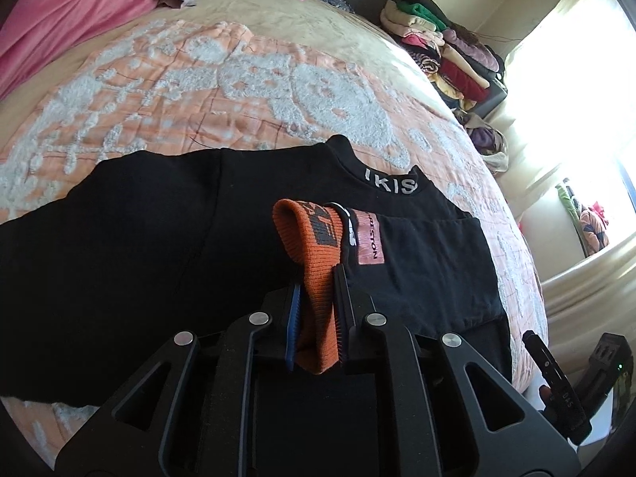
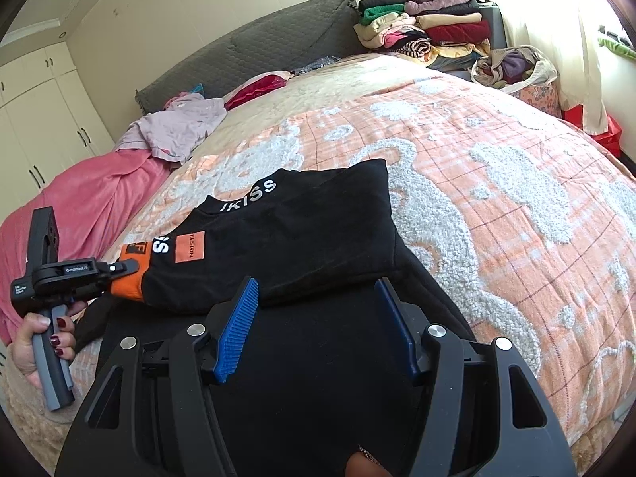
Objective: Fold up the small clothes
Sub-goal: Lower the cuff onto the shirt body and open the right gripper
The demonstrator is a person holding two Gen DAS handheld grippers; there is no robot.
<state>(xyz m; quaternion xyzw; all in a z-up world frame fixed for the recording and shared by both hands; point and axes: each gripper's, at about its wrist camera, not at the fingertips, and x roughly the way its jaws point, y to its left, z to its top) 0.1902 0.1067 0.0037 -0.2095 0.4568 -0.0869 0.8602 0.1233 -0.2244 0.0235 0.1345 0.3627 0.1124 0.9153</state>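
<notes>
A small black sweatshirt with white collar lettering lies on the bed; it also shows in the right wrist view. Its sleeve is laid across the body and ends in an orange ribbed cuff. My left gripper is shut on that orange cuff; the left gripper also shows at the left of the right wrist view. My right gripper is open and empty, hovering over the sweatshirt's lower part. Part of the right gripper shows at the lower right of the left wrist view.
The bed has an orange and white textured blanket. A pink quilt and a lilac garment lie near the grey headboard. A stack of folded clothes stands beside the bed, near a bright window.
</notes>
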